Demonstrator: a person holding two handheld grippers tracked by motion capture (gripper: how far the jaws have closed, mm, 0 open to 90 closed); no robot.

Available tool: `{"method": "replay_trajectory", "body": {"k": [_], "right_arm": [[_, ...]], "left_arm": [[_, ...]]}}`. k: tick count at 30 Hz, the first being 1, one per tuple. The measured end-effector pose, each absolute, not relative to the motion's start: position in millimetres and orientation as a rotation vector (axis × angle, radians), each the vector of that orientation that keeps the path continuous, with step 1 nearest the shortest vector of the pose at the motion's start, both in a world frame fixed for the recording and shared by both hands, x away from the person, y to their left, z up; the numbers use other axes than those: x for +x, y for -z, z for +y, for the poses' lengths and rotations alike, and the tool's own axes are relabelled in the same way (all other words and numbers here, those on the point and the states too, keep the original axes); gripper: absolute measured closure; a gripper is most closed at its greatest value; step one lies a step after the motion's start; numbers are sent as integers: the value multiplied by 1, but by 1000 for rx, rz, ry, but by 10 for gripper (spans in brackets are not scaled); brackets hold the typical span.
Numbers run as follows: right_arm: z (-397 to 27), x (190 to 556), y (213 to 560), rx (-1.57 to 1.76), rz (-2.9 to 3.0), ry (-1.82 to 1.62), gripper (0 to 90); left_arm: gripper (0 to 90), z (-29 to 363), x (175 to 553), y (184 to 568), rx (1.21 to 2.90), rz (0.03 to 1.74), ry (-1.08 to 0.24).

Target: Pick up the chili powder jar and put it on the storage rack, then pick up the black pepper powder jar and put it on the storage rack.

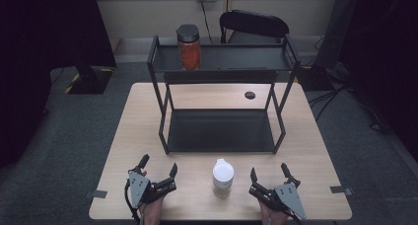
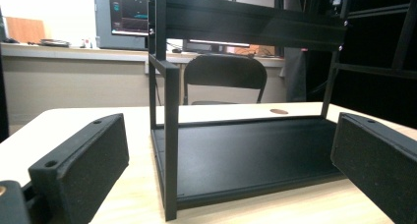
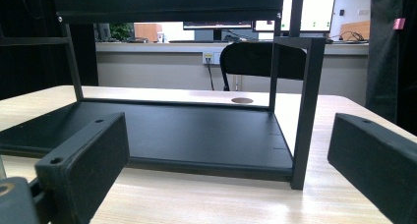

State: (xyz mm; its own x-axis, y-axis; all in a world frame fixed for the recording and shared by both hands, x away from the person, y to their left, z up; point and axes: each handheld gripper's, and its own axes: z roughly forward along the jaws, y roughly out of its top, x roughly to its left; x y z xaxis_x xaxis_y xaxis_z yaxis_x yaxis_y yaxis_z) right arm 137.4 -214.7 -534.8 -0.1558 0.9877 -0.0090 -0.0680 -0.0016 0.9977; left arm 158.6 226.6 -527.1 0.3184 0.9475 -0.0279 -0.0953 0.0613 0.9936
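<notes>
White-lidded jar (image 1: 223, 177) sits between your left gripper (image 1: 157, 167) and right gripper (image 1: 269, 173) (both wide, empty); grab its body squarely, keep upright.

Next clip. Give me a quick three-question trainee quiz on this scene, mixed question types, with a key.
1. True or false: the red-filled glass jar with a black lid stands on the top shelf of the black metal two-tier rack.
2. Multiple choice: the white-lidded plastic jar stands
A. on the rack's lower shelf
B. on the light wooden table, between the two grippers
C. in the left gripper
3. Short answer: how do the left gripper and right gripper stand, open or shut?

Key: 1 true; 2 B; 3 both open, holding nothing.
</notes>
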Motion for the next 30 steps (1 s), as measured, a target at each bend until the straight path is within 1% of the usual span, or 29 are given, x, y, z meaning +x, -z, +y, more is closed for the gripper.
{"method": "replay_trajectory", "body": {"k": [7,12,16,30], "right_arm": [[-215,137,535,1078,1274,-1352,9],[-215,137,535,1078,1275,-1352,9],[-215,137,535,1077,1273,-1352,9],[-215,137,535,1076,1274,-1354,9]], "left_arm": [[2,223,161,535,1271,934,-981],[2,216,157,537,1273,920,-1034],[2,216,159,533,1286,945,-1013],[14,211,158,532,1285,965,-1038]]}}
